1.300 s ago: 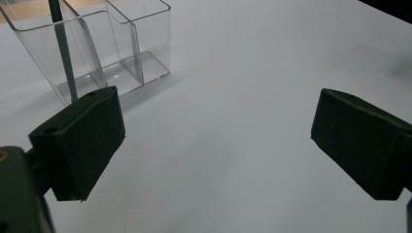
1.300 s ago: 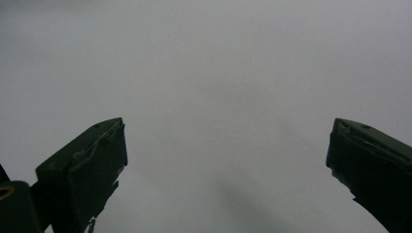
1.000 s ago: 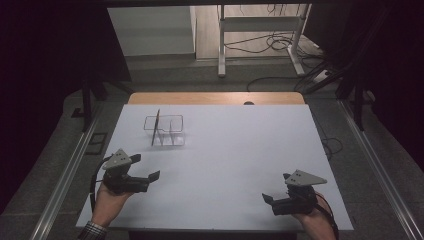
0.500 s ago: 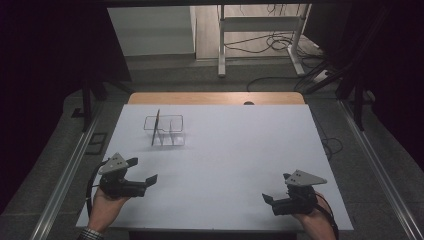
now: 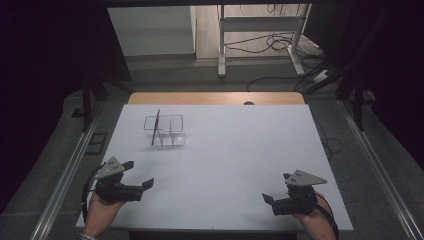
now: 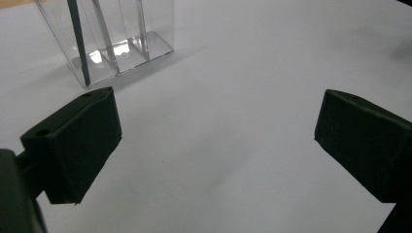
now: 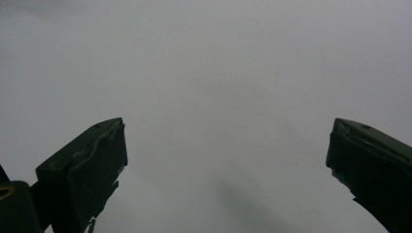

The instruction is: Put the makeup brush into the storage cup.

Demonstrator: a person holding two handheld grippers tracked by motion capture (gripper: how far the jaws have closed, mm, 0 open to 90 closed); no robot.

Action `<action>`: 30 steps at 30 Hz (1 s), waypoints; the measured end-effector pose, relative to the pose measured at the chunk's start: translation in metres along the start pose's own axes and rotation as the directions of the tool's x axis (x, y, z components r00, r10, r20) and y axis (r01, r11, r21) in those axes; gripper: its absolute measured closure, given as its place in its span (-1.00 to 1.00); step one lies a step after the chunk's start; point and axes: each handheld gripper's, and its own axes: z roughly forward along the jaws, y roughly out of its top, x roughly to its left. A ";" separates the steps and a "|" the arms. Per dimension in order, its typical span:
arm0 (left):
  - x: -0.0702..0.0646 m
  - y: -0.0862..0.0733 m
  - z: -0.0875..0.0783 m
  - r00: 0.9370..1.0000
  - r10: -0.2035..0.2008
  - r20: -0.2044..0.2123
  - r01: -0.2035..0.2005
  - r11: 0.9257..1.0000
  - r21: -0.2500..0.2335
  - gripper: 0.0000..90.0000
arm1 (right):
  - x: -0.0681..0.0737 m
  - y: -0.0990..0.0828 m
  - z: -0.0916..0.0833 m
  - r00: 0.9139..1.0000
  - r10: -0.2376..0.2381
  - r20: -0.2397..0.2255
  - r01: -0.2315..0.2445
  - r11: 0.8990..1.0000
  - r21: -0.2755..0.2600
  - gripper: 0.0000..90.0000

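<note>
Nearest the person, the white counter (image 5: 225, 165) lies bare along its front edge, where the two hands hold their tools low over it: the left gripper (image 5: 139, 176) sits at the front left corner with its jaws released and wide apart, nothing between them, and the right gripper (image 5: 276, 194) sits at the front right corner, its jaws likewise spread and empty. In the left gripper view the left gripper (image 6: 216, 145) looks across plain white surface toward a clear plastic organizer (image 6: 109, 36), which stands a little way beyond the jaws and apart from them. In the right gripper view the right gripper (image 7: 226, 165) faces only smooth white surface. Farther up the counter, in its left half, the clear plastic organizer (image 5: 165, 131) stands upright; thin transparent walls divide it into narrow compartments, and a dark flat divider (image 5: 155, 127) stands on edge at its left end. The compartments look empty, though the clear walls make that hard to tell. Behind the white sheet a strip of wooden edge (image 5: 215, 98) shows. Beyond it lies grey floor (image 5: 200, 75), with a white metal frame (image 5: 260, 30) and black cables (image 5: 280, 80) trailing near it; the room to both sides is dark.
</note>
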 end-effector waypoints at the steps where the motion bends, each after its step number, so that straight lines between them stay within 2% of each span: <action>1: 0.000 0.000 0.000 1.000 0.000 -0.002 0.000 1.000 0.001 -0.93 | 0.000 0.000 0.000 1.000 0.000 0.000 0.000 1.000 0.000 -0.97; 23: 0.002 -0.017 -0.011 0.998 -0.012 -0.061 0.014 0.999 0.036 -0.96 | -0.001 0.000 0.000 1.000 0.005 0.002 -0.005 1.000 -0.007 -0.97; 30: 0.003 -0.022 -0.014 0.996 -0.001 -0.085 0.005 0.999 0.048 -0.97 | -0.001 0.000 0.000 1.000 0.009 0.005 -0.009 1.000 -0.009 -0.97</action>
